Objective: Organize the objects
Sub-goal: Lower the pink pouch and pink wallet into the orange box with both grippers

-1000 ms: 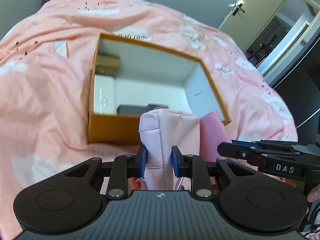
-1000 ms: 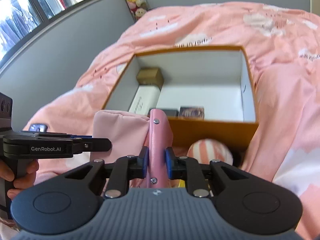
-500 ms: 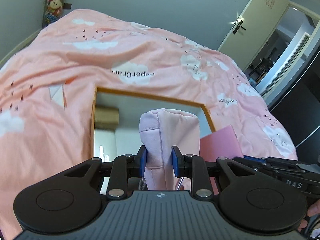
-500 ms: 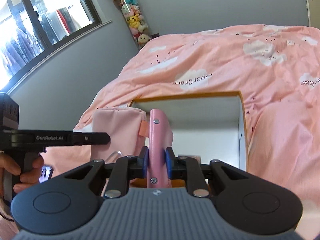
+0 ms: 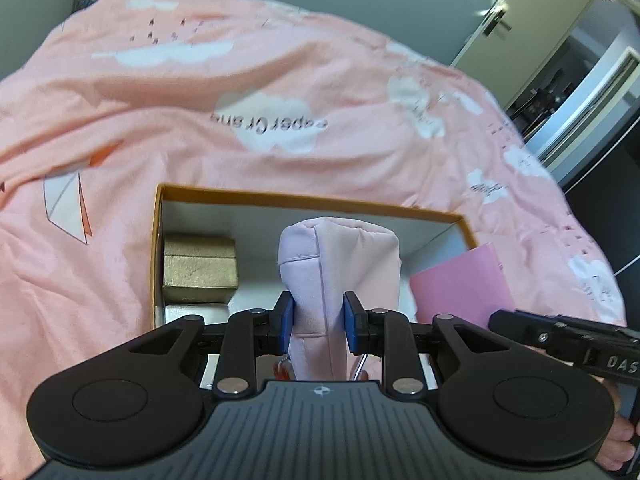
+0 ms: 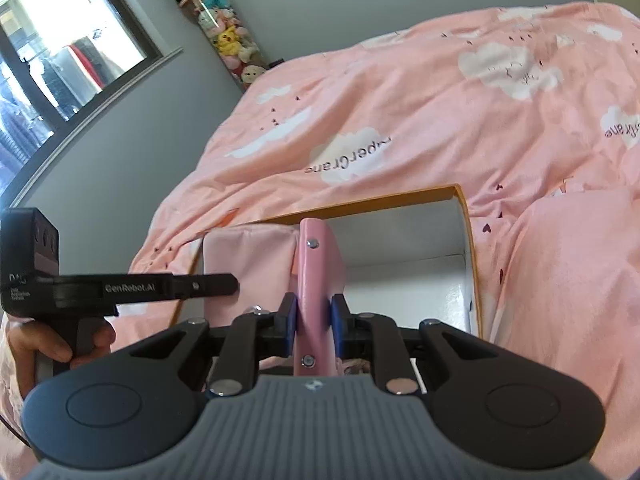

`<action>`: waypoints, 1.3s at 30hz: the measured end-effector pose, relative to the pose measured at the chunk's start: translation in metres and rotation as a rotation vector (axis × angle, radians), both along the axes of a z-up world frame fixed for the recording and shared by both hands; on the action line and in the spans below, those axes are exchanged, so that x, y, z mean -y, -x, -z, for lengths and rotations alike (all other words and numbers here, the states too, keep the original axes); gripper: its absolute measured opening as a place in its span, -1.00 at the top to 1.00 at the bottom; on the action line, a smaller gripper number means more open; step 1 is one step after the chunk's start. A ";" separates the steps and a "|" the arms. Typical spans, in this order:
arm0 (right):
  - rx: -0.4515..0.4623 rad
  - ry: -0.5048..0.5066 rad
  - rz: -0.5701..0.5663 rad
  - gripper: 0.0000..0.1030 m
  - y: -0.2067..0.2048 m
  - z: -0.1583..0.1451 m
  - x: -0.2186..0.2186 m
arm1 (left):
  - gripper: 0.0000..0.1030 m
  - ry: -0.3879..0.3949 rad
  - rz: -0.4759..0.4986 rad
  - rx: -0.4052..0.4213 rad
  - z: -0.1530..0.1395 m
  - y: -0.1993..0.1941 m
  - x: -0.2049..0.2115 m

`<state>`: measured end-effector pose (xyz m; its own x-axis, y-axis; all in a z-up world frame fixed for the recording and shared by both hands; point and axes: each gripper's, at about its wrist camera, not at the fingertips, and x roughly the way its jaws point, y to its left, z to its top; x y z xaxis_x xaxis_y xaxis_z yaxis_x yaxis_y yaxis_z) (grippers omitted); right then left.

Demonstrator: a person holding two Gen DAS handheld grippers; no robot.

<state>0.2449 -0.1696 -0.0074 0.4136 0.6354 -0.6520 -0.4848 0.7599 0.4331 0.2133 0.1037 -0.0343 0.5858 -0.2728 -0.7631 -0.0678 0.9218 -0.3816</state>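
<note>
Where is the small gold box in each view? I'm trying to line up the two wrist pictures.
Left wrist: the gold box sits in the far left corner of the orange box, left of the pink pouch.
Right wrist: not in it; that corner is hidden behind the pouch.
Shared landmark: the orange box rim.

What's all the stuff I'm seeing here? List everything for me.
Pouch: one, pale pink fabric, held over the box by both tongs.
Pouch flap: one, deeper pink with snaps, in the right tongs.
Box: one, orange outside, white inside, open on the bed.
Small carton: one, gold, in the box's left corner.
Duvet: one, pink with white clouds, covering the bed.
Plush toys: several, mixed colours, stacked against the grey wall.
Window: one, left of the toys.
Door: one, cream, far right.
Left tongs: shut on pouch.
Right tongs: shut on pouch flap.
</note>
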 end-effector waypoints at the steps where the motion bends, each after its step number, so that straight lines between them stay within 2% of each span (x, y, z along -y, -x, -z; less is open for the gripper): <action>1: -0.007 0.003 0.002 0.63 -0.004 0.004 -0.002 | 0.44 -0.003 0.001 -0.011 0.005 -0.004 -0.001; 9: -0.081 -0.013 0.006 0.63 -0.036 0.032 -0.014 | 0.44 -0.011 0.005 -0.077 0.033 -0.018 -0.008; 14: -0.110 -0.024 0.017 0.63 -0.051 0.047 -0.024 | 0.44 -0.054 0.004 -0.085 0.038 -0.022 -0.003; 19: -0.143 -0.043 0.032 0.63 -0.059 0.060 -0.029 | 0.43 -0.143 -0.013 -0.120 0.042 -0.026 0.008; 24: -0.160 -0.044 0.038 0.63 -0.065 0.069 -0.032 | 0.39 -0.172 -0.007 -0.142 0.049 -0.035 0.011; 33: -0.235 -0.087 0.058 0.63 -0.078 0.086 -0.030 | 0.11 -0.293 0.042 -0.093 0.049 -0.028 0.026; 37: -0.259 -0.075 0.034 0.63 -0.082 0.089 -0.034 | 0.11 -0.312 0.048 -0.044 0.038 -0.021 0.029; 39: -0.261 -0.058 0.025 0.62 -0.082 0.089 -0.037 | 0.22 -0.320 0.047 -0.016 0.034 -0.020 0.029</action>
